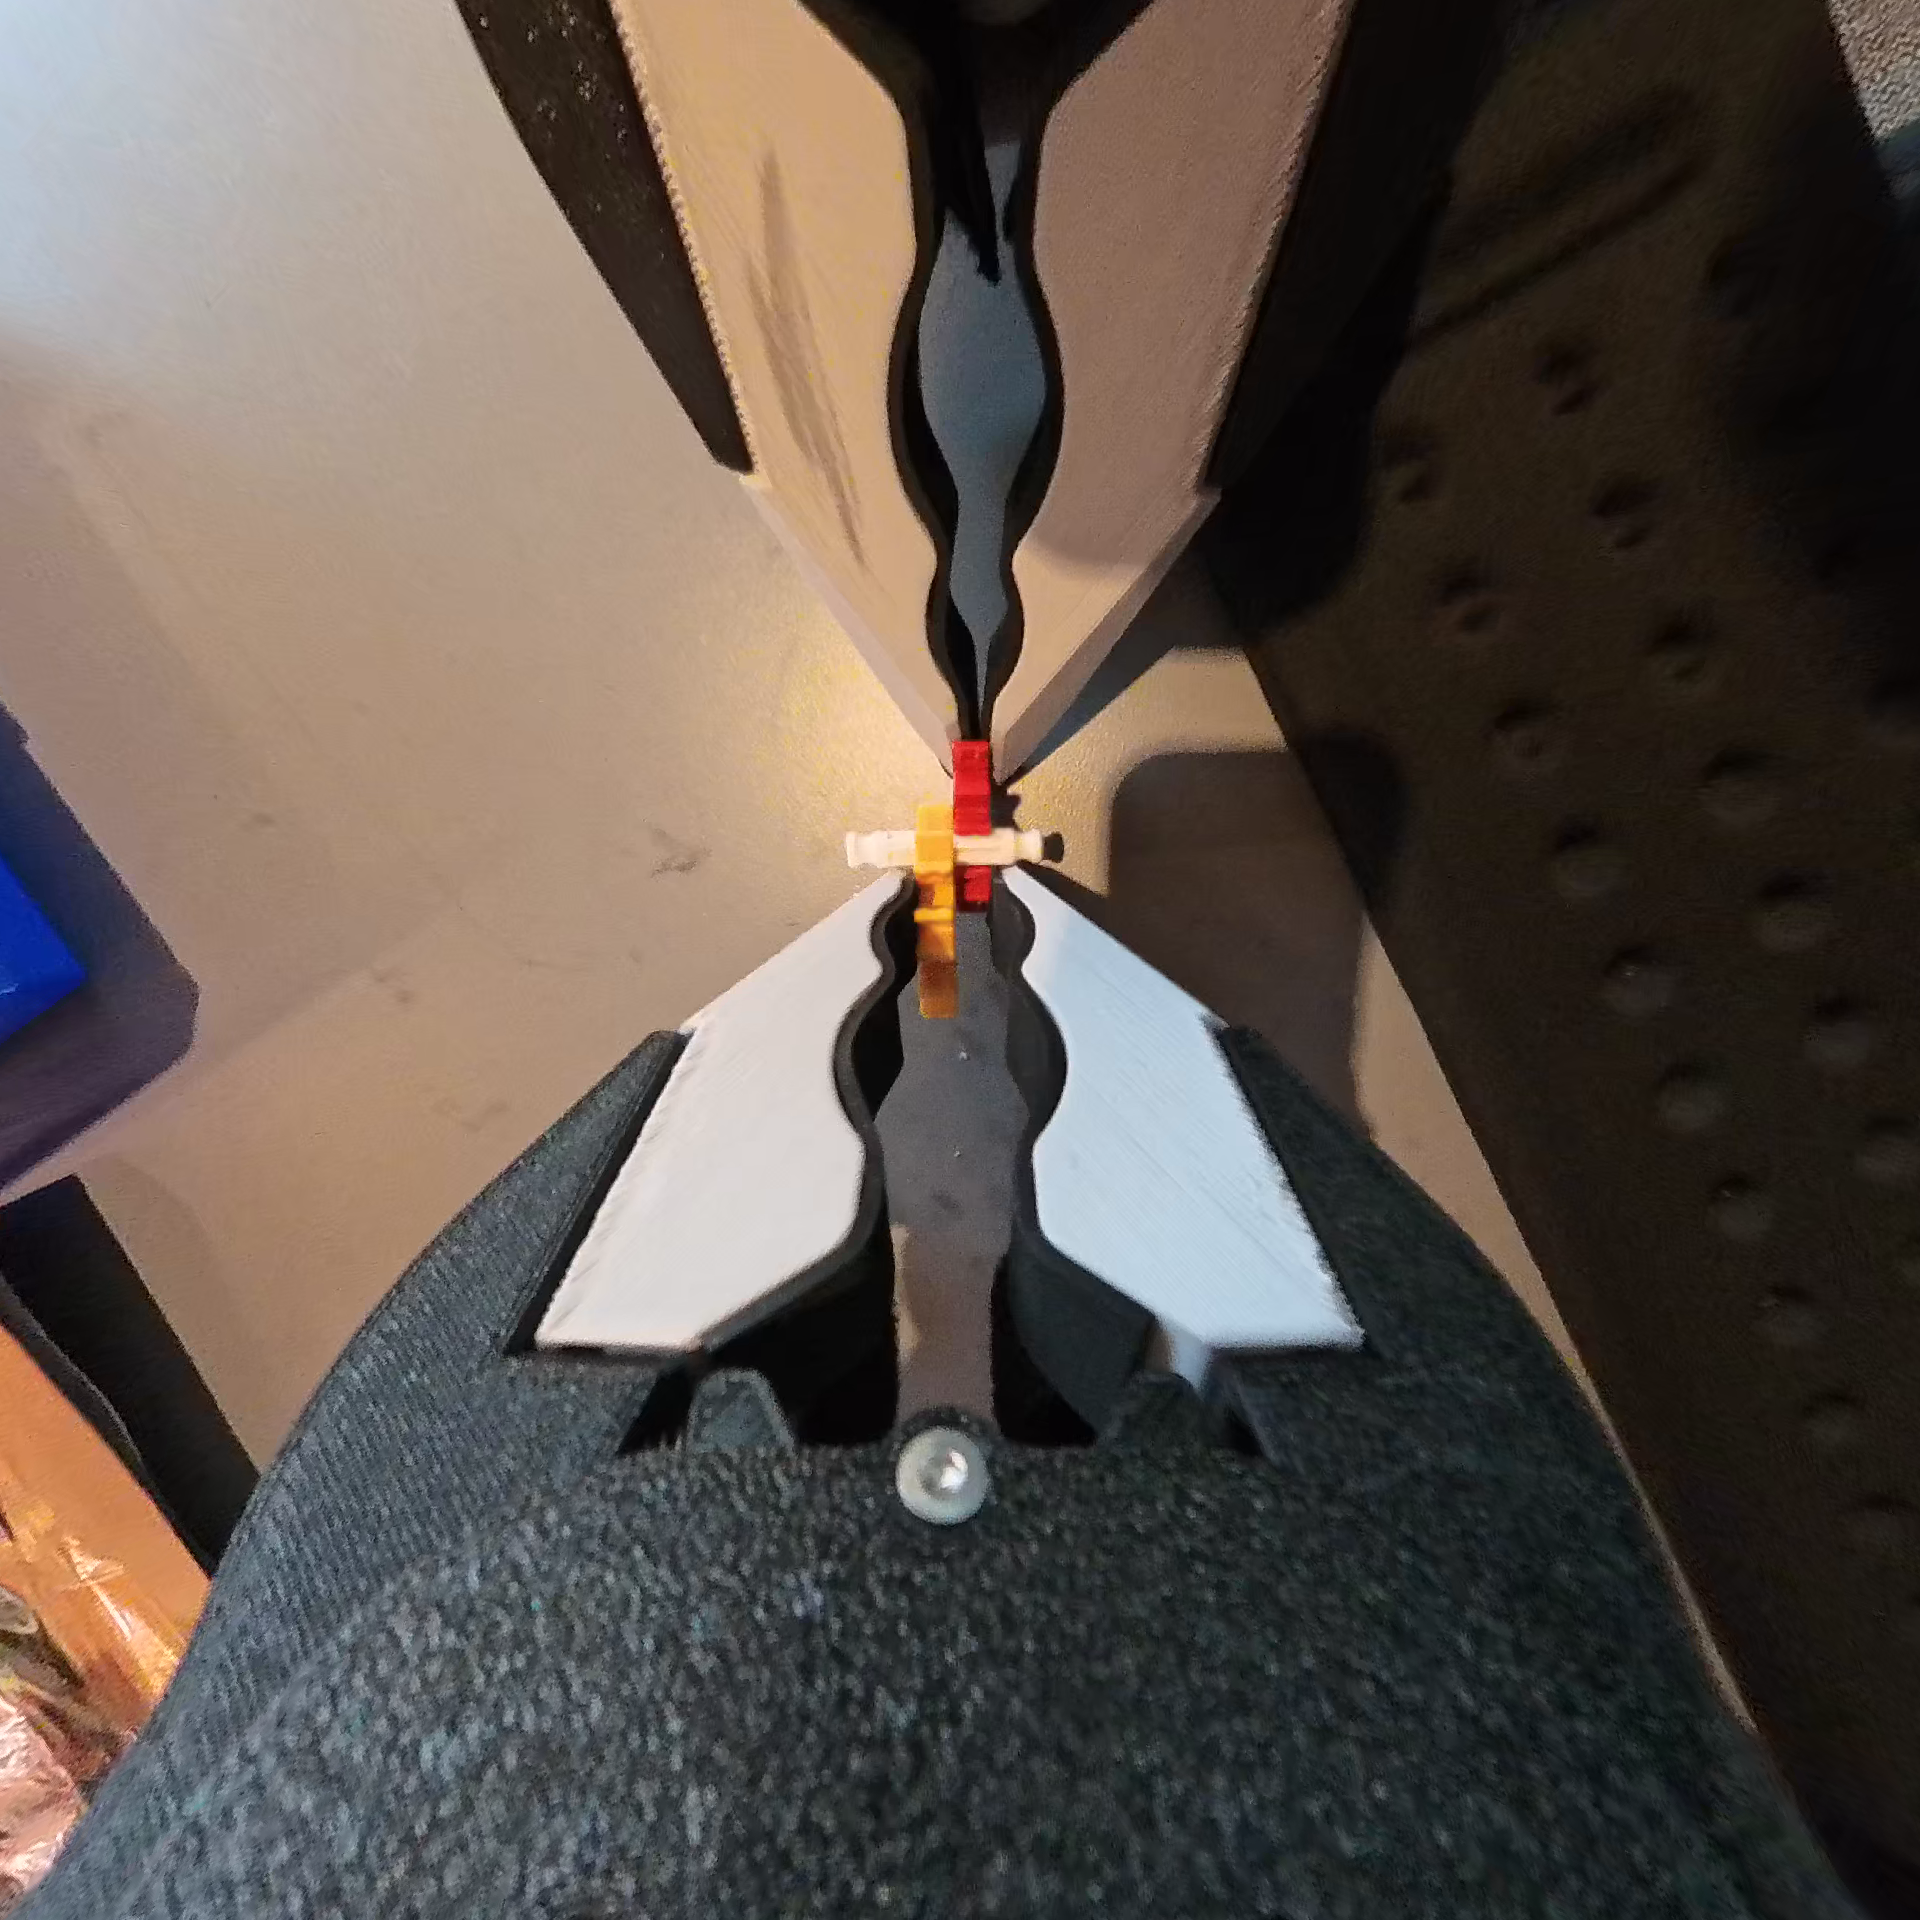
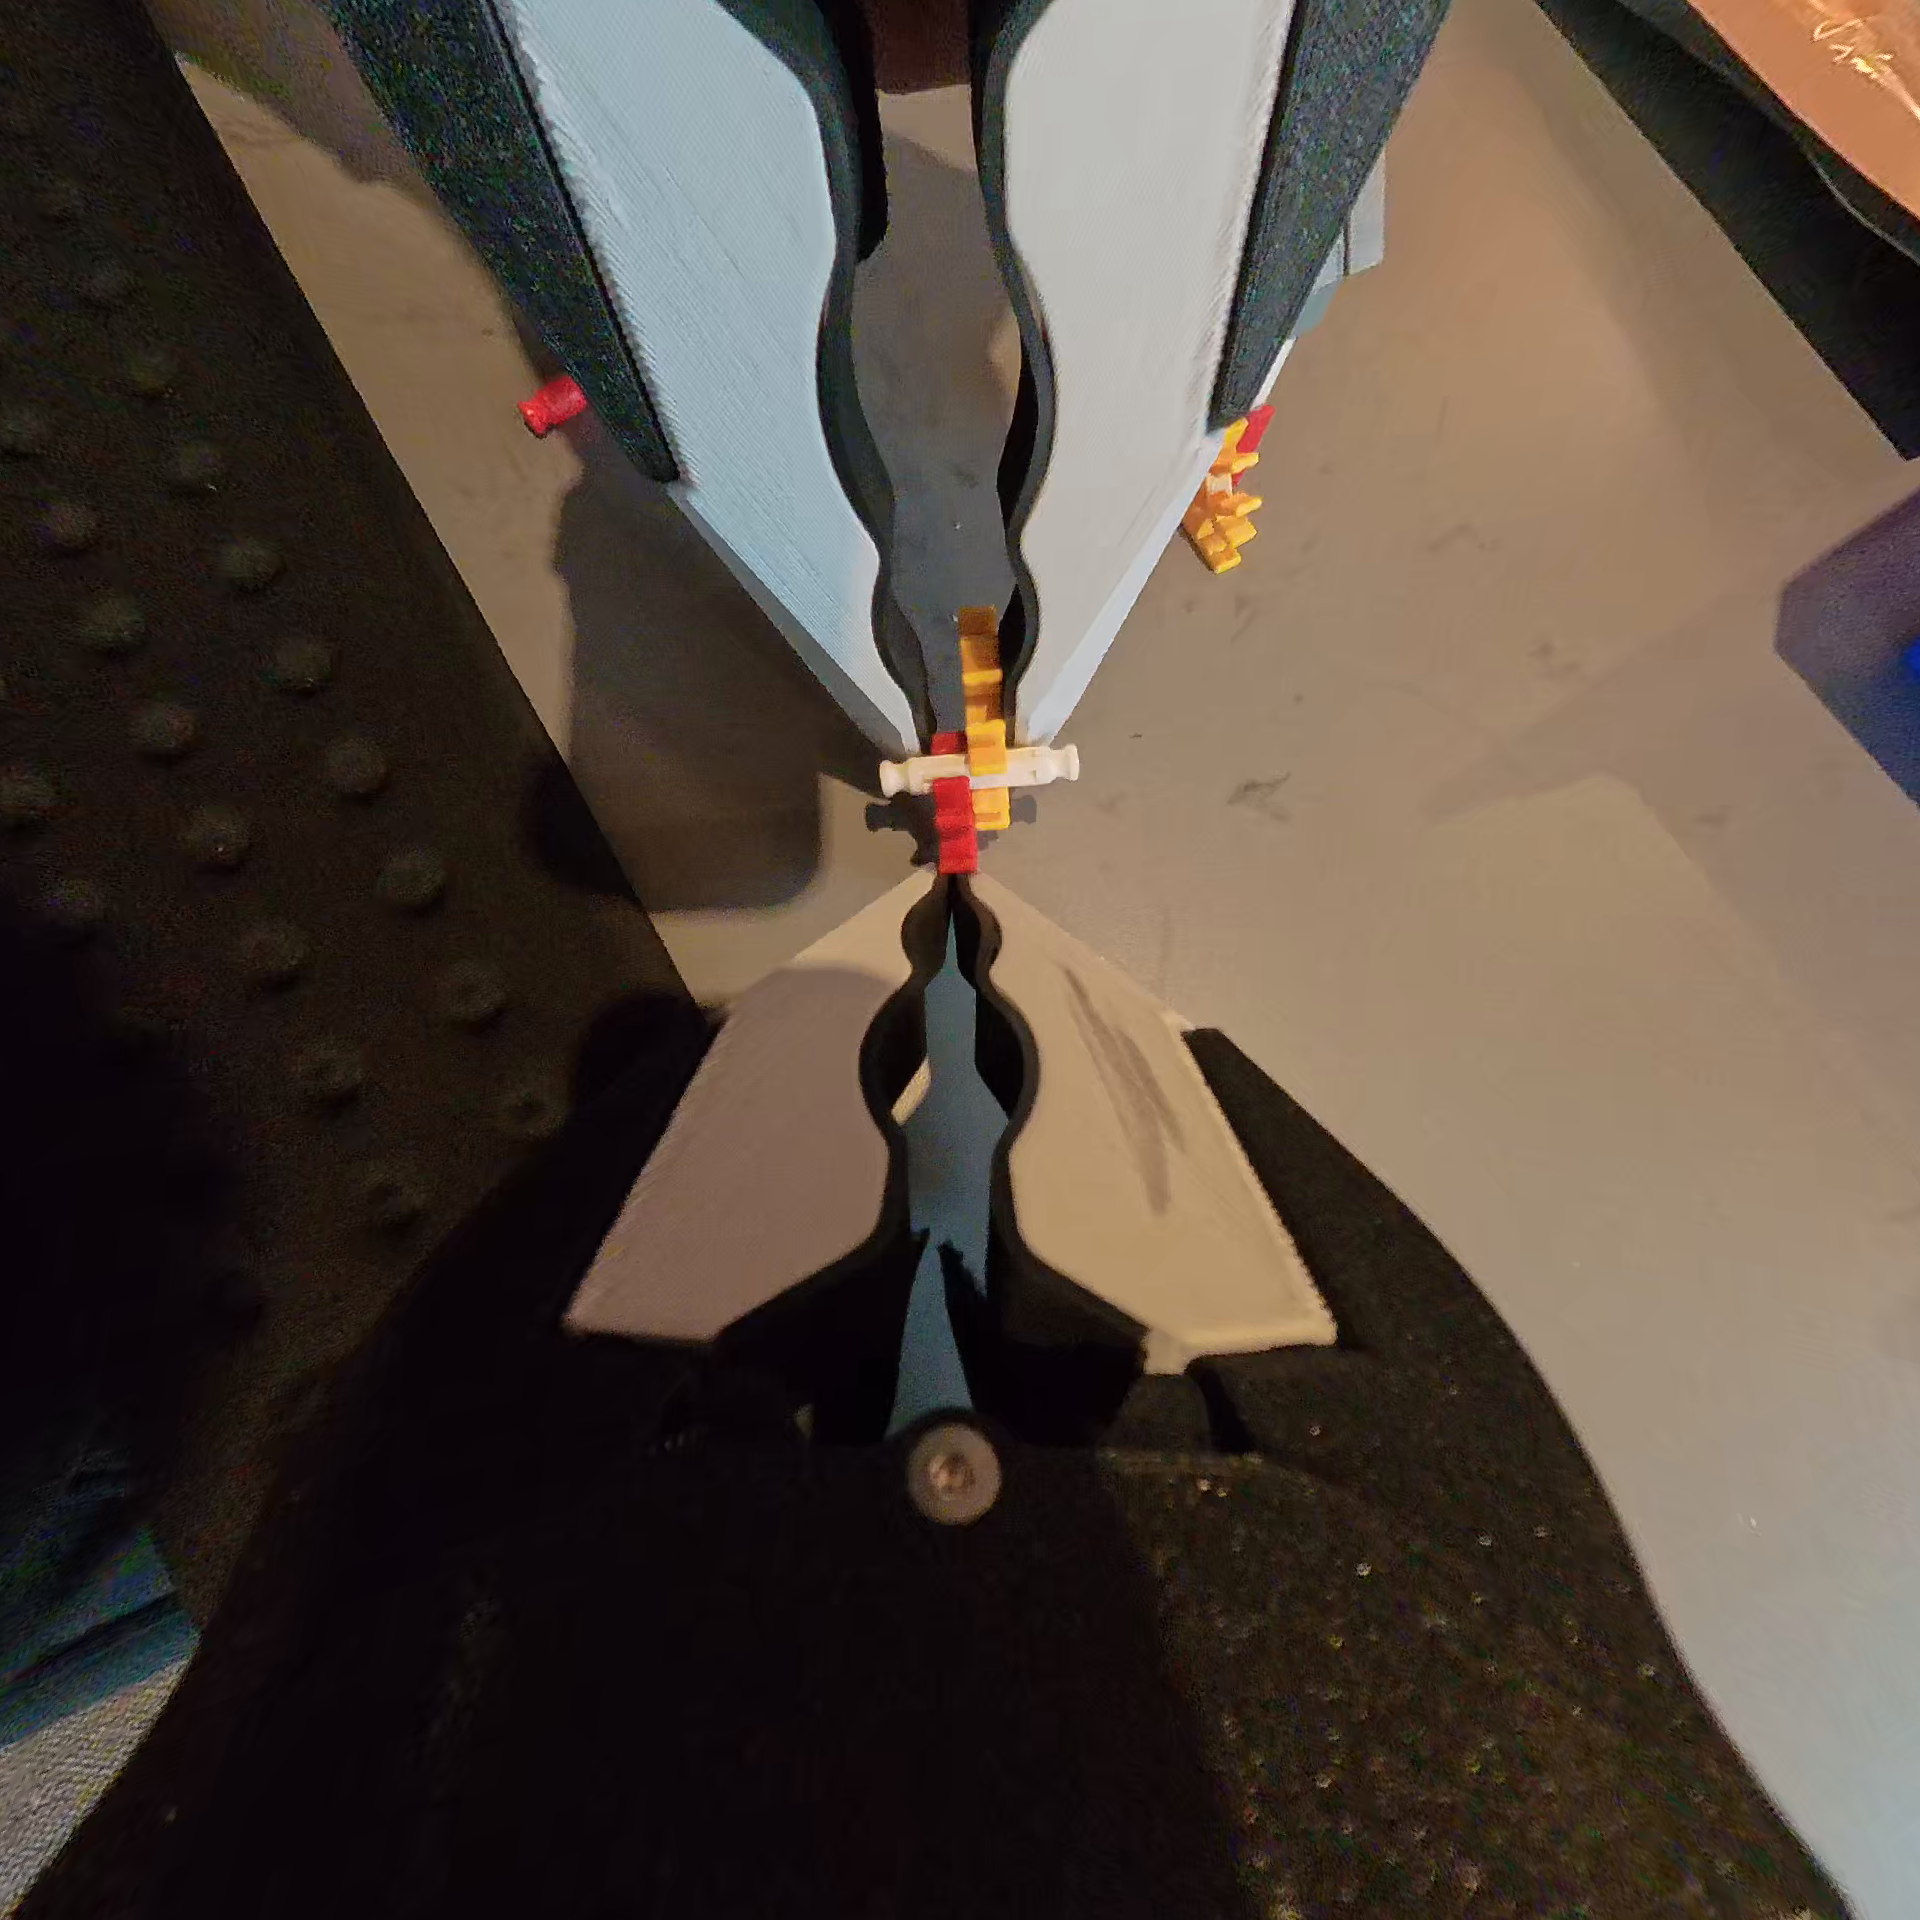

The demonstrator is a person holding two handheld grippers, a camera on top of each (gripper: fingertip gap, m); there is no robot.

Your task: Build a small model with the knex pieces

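My left gripper (image 1: 951, 883) is shut on a yellow toothed brick piece (image 1: 935, 935). My right gripper (image 2: 953, 878) is shut on a red toothed brick piece (image 2: 954, 821). The two grippers meet tip to tip above the grey table. The yellow and red pieces sit side by side on a white axle pin (image 1: 951, 847) that runs crosswise through both. In the left wrist view the right gripper (image 1: 982, 732) comes down from the top with the red piece (image 1: 971, 790). In the right wrist view the left gripper (image 2: 977, 732) holds the yellow piece (image 2: 982, 686) on the axle (image 2: 977, 771).
A black studded mat (image 2: 208, 727) lies beside the grippers and also shows in the left wrist view (image 1: 1662, 831). A loose red peg (image 2: 551, 403) and a small yellow and red assembly (image 2: 1231, 488) lie on the grey table (image 2: 1455, 935). A blue bin (image 1: 31, 966) stands at the edge. The tips of both grippers are at nearly the same place.
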